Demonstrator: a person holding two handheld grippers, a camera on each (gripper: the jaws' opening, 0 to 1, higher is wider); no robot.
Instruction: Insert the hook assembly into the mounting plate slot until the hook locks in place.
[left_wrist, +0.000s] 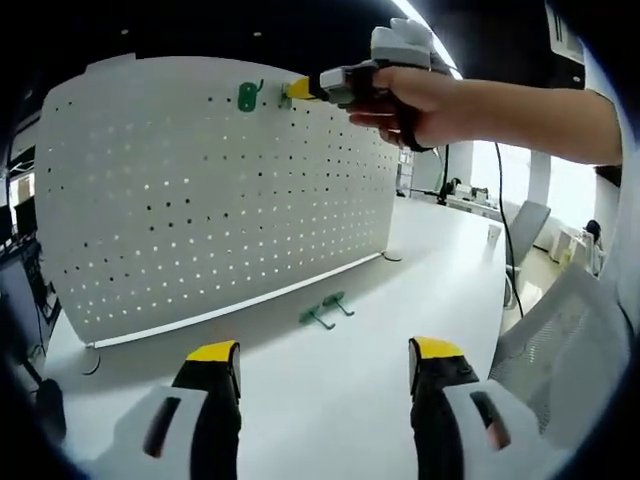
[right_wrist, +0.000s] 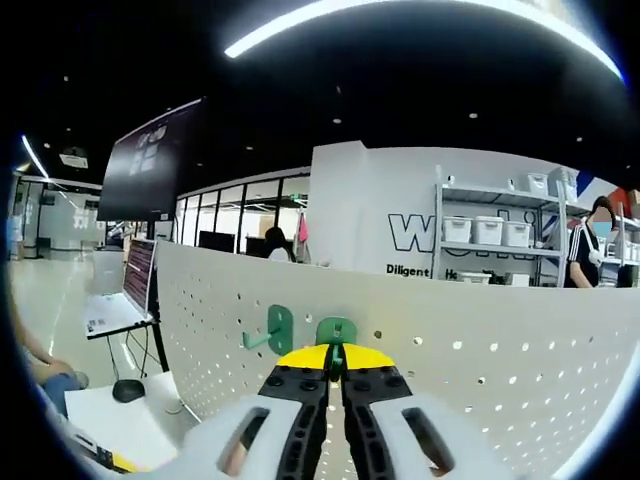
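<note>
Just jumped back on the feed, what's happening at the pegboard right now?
A person is hanging green hooks on the white pegboard. The right hand-held gripper is shut on a green hook and holds it against the board near its top edge, beside a hook already mounted. The left hand-held gripper hangs open and empty above the table, where two spare hooks lie in front of the board.
</note>
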